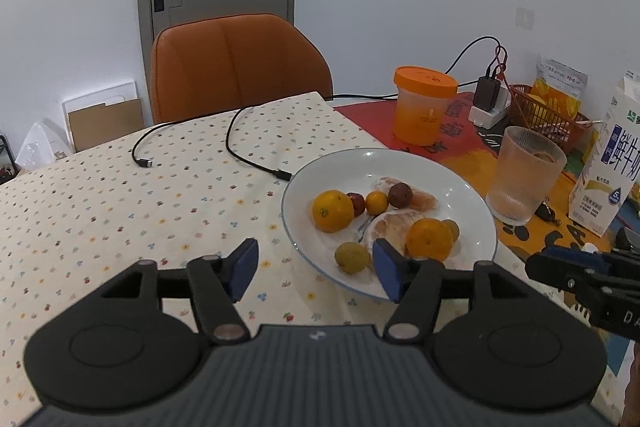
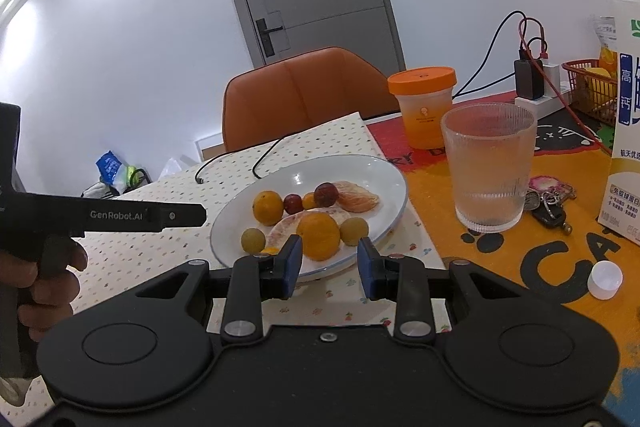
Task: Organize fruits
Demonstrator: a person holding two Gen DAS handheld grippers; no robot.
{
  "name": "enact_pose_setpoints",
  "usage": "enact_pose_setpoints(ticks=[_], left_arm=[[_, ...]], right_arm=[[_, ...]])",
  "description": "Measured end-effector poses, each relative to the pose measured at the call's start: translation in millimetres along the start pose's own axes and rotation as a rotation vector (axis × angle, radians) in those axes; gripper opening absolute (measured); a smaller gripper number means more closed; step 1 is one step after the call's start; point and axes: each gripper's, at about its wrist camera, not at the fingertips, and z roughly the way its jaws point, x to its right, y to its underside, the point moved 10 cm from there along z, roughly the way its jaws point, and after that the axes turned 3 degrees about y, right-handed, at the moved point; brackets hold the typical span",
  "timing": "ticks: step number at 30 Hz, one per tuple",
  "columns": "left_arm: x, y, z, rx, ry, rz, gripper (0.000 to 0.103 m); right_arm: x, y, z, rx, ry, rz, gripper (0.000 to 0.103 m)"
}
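All fruit sat on the white plate (image 1: 472, 195), none on the surface around it, so sorting looked barely started or near done (no target container evident, can't tell which). Both grippers held nothing. Left gripper (image 1: 316, 269) hung at the plate's near-left rim, jaws spread wide and empty. Right gripper (image 2: 329, 265) hovered at the plate's near edge, jaws apart and empty, lined up roughly on the near orange (image 2: 318, 235).

On the plate: far orange (image 1: 333, 210) toward its left side, red jujube (image 1: 357, 203) touching it, small kumquat (image 1: 377, 202) next, dark plum-like fruit (image 1: 400, 195) further back, peeled pomelo segment (image 1: 394, 227) mid-plate, second segment (image 1: 424, 201) behind. Yellow-green longan (image 1: 352, 257) lay near the plate's front rim, another longan (image 2: 353, 231) just right of the near orange.

Round fruit showed no real axis. The mid-plate pomelo segment's long axis ran roughly left-right across the plate in the left wrist view, flat, slightly curved.
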Motion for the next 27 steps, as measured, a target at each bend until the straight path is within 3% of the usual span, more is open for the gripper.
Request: enact_pose_setpoints(ticks=[4, 8, 10, 12, 14, 23, 27], left_arm=[[-0.4, 1.1, -11.7, 0.004, -0.011, 0.012, 0.069], [-1.5, -1.6, -28.3, 0.013, -0.013, 0.007, 0.081], [-2.3, -2.6, -36.5, 0.02, -0.029, 0.009, 0.084], [-3.4, -3.4, -45.3, 0.025, -0.041, 0.01, 0.087], [-5.8, -3.2, -55.6, 0.031, -0.054, 0.006, 0.09], [-26.2, 7.6, -92.6, 0.052, -0.096, -0.024, 0.093], [-35.5, 20.8, -101.1, 0.039, -0.112, -0.048, 0.093]], right_arm=[[-2.6, -1.7, -4.7, 0.0, -0.006, 0.011, 0.033], [-8.8, -4.0, -12.7, 0.001, -0.022, 0.008, 0.046], [-12.7, -5.5, -16.7, 0.0, -0.032, 0.005, 0.048], [-16.8, -7.6, -20.1, 0.003, -0.038, 0.0, 0.059], [-19.4, -9.4, -22.6, 0.0, -0.04, 0.01, 0.062], [-42.3, -15.9, -41.1, -0.005, -0.081, -0.039, 0.085], [-47.3, -15.0, -45.6, -0.014, -0.08, -0.039, 0.089]])
